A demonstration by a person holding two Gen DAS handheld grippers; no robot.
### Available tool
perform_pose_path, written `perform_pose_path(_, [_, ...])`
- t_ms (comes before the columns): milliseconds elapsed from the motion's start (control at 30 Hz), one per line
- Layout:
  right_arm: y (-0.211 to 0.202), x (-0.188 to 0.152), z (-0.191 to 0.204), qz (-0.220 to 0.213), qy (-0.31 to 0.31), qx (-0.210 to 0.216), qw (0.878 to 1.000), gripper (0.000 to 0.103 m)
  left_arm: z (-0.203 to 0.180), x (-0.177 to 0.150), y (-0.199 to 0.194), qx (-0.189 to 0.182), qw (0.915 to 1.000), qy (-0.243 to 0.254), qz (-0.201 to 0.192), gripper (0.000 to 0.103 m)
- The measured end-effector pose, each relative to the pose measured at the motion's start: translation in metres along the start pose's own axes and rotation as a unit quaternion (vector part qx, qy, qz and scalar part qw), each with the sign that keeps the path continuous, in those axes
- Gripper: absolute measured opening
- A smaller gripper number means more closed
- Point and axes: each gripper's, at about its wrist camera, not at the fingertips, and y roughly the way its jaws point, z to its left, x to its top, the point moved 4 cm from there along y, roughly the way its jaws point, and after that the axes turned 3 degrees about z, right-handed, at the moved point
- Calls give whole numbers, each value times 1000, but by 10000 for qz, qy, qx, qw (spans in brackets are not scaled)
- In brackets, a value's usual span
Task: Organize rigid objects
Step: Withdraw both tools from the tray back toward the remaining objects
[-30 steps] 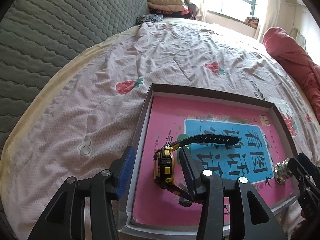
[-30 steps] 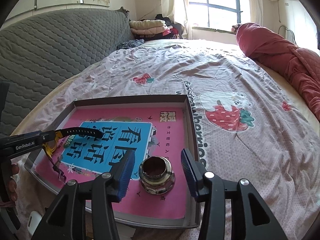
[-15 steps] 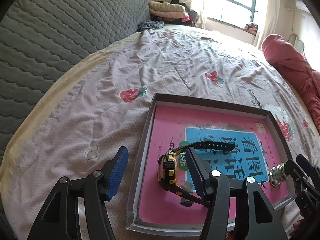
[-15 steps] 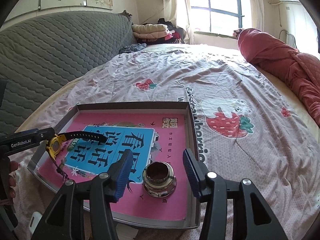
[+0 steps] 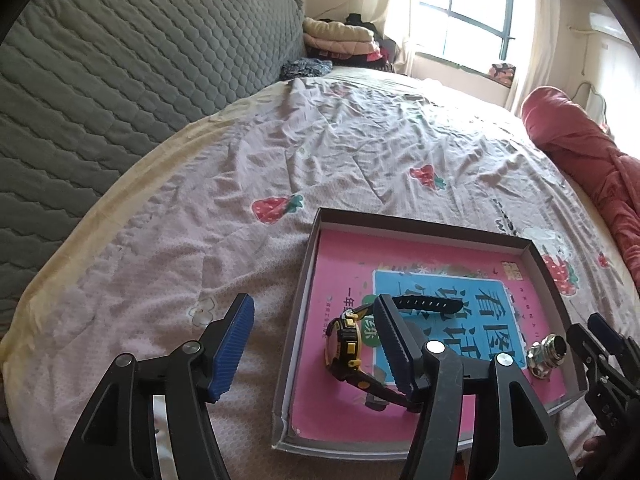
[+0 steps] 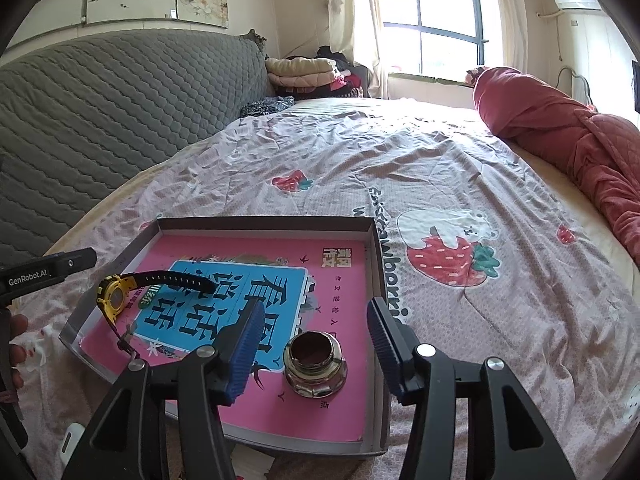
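on the strawberry-print bedsheet (image 6: 460,184), a shallow cardboard box (image 6: 372,240) holds a yellow-black wristwatch (image 6: 114,298) and round metal jar (image 6: 314,364); left gripper (image 5: 316,344) and right gripper (image 6: 314,346) both spread, empty.

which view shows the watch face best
The right wrist view: the yellow watch lies in the box with its round dial turned toward that camera, nothing in front. The left wrist view shows the watch edge-on, side buttons only, with its strap partly hidden by a finger of the left gripper.
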Motion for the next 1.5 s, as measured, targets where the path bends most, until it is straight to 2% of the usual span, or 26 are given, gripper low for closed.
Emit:
perform_pose_path(600, [-17,3,5,-172,-75,77,9998,53,3,-8,-23,31,10000,-9,-80,64])
perform_pose_path(733, [-23,3,8,-212,-123,76,9997,53,0,-11,-32,-5,9999,11,-143,74])
perform_pose_path(1000, [-33,1,11,-272,-177,60,9995,53,1,-17,-44,-94,9998,-33,-183,74])
perform_pose_path(1500, [-53,-10,16,-323,-291,59,9990,53,2,-42,-63,-26,9998,89,-155,74])
